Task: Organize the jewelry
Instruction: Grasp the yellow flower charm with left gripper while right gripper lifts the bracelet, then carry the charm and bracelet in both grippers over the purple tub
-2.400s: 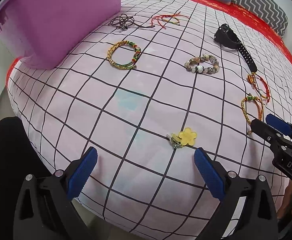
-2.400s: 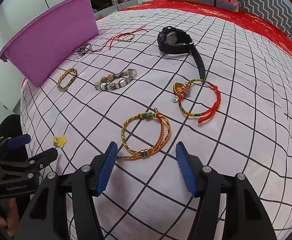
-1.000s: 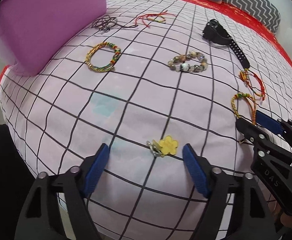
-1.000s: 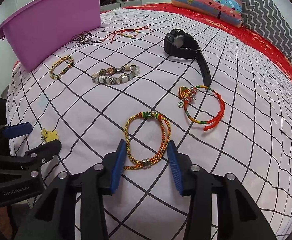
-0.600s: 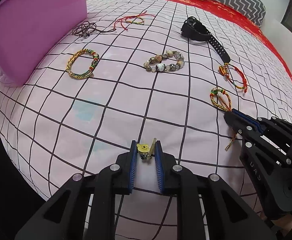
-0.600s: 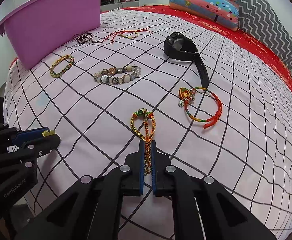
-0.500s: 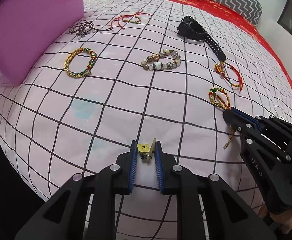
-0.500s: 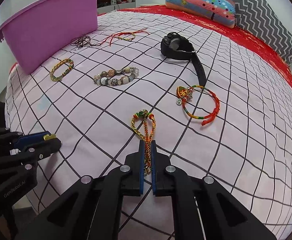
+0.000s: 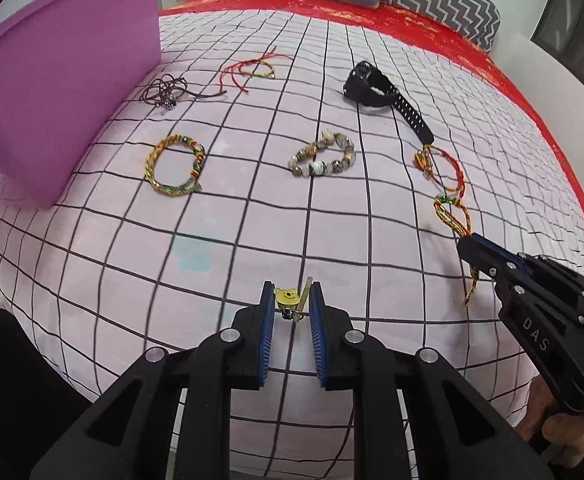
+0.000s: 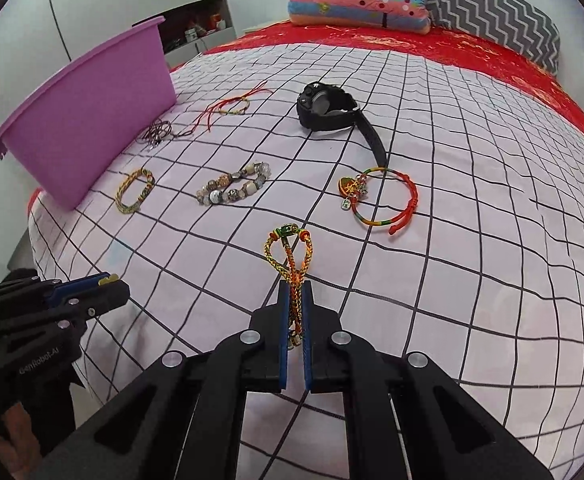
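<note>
My left gripper (image 9: 290, 295) is shut on a small yellow bear charm (image 9: 285, 296), which stands between the blue pads just above the checked bedspread (image 9: 232, 248). On the right, my right gripper (image 10: 295, 292) is shut on a yellow-orange braided bracelet (image 10: 288, 252); its loop sticks out ahead of the pads. The left wrist view shows the same bracelet (image 9: 451, 216) hanging from the right gripper (image 9: 467, 240). The purple tub (image 10: 88, 116) stands at the far left of the bed.
On the bedspread lie a second braided bracelet (image 9: 176, 164), a stone bead bracelet (image 9: 323, 156), a red-orange cord bracelet with charms (image 10: 379, 200), a black watch (image 10: 331, 112), a thin red cord bracelet (image 9: 252, 68) and a dark tangled cord (image 9: 166, 90). Pillows (image 10: 355, 0) are at the back.
Both grippers have shut, the left on the yellow charm and the right on the braided bracelet, squeezing its loop narrow. Both have since lifted a little off the bedspread with their items.
</note>
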{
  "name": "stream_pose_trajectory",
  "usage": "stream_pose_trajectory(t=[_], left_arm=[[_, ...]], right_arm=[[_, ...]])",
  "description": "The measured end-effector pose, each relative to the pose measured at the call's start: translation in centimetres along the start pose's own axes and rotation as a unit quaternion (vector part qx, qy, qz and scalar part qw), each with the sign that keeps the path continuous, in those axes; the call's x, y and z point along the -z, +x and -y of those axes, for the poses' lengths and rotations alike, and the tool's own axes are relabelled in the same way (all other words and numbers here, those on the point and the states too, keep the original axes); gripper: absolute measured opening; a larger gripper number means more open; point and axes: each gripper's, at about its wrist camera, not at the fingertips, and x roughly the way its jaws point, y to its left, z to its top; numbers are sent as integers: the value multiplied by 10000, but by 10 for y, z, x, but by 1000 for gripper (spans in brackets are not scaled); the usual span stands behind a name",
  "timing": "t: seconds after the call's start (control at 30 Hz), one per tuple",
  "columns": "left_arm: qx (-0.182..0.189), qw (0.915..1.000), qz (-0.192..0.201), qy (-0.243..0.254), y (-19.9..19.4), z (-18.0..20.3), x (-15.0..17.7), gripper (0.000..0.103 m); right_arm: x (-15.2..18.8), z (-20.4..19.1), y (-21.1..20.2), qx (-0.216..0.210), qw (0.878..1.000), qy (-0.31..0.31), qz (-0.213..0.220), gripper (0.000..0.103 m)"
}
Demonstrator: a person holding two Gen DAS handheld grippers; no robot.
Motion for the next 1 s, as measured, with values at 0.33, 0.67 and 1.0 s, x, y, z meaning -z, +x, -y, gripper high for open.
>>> stream_pose_trajectory(t=[0.33,0.67,1.0], left_arm=[[87,9987,419,264,-46,-33,-29,17],[97,9971,726,215,-91,-84,-70,17],[91,9937,1120,-1,-132,-148,-126,18]], right_arm=[[-20,-19,-32,29,9986,417,325,6],[-78,-80,-63,-248,9963,320,756,6],[-147,-166,-69,-734,9920,-263,993,6]])
